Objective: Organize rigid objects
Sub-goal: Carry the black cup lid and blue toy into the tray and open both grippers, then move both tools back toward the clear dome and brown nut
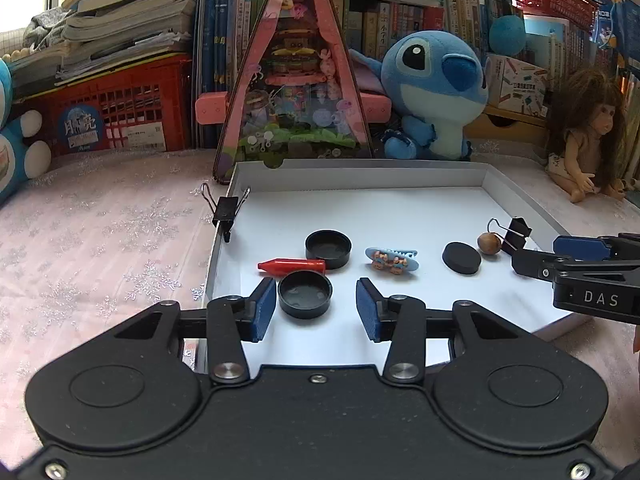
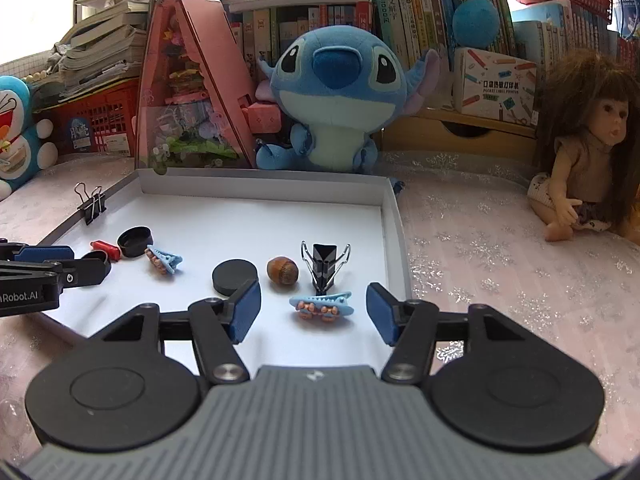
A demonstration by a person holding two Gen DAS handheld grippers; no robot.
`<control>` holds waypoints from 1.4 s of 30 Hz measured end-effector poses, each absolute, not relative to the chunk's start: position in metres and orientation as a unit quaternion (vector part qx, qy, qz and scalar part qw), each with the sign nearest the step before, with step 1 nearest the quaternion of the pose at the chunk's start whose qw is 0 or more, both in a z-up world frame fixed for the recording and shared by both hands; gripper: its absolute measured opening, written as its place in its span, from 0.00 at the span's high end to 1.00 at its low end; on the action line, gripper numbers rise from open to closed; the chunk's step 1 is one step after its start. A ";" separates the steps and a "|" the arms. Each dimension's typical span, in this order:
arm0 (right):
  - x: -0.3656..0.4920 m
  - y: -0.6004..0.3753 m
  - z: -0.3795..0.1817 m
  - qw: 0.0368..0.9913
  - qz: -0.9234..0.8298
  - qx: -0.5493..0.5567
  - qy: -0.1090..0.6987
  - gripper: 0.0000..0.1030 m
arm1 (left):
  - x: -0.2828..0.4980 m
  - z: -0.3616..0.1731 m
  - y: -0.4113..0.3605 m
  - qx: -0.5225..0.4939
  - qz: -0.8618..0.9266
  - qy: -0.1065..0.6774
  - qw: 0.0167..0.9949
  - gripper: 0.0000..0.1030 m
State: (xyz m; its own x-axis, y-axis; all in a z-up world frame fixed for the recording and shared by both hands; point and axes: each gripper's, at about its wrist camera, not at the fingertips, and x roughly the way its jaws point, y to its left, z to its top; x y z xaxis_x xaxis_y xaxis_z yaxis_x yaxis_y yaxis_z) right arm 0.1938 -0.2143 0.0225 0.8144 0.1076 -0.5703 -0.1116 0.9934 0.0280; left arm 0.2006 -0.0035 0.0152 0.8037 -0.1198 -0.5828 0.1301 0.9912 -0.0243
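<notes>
A: Where do the small things lie?

B: All in the shallow white tray (image 1: pixel 486 178), on its smooth floor. Nearest the left gripper (image 1: pixel 316 306) sits a round black cap (image 1: pixel 305 294), hollow side up, between the blue ribbed pads but touched by neither. The jaws stand part open and hold nothing.

A: And the right gripper (image 2: pixel 314 312)?

B: Wider apart. A pale blue hair clip (image 2: pixel 322 305) with small brown figures lies between its pads, free of both.

A: What lies around them?

B: Just behind the near cap, a red crayon (image 1: pixel 291 266) lies flat, touching a second black cap (image 1: pixel 328 249). Further right comes another blue clip (image 1: pixel 392 259), a solid black disc (image 1: pixel 461 258), a brown ridged nut (image 2: pixel 282 269), and a black binder clip (image 2: pixel 325 266) standing on its wire arms just behind the right gripper's clip.

A: Anything on the rim?

B: Another binder clip (image 1: pixel 226 208) is clamped on the tray's left wall.

A: Beyond the tray?

B: A pink cloth (image 1: pixel 100 240) with glittery snowflakes, a blue plush toy (image 2: pixel 336 92), a pink triangular case (image 1: pixel 294 80), a long-haired doll (image 2: pixel 584 148), a red crate (image 1: pixel 108 112) and shelves of books.
</notes>
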 end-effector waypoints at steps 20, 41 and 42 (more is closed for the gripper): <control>0.112 -0.204 0.045 0.960 0.113 -0.015 0.257 0.14 | 0.116 0.038 0.000 0.003 -0.106 0.282 0.953 0.47; 0.054 -0.193 0.022 0.948 0.150 -0.030 0.278 0.12 | 0.062 0.004 0.012 0.018 -0.121 0.285 0.951 0.45; 0.052 -0.191 0.020 0.948 0.153 -0.038 0.276 0.12 | 0.060 0.003 0.012 0.020 -0.122 0.285 0.951 0.45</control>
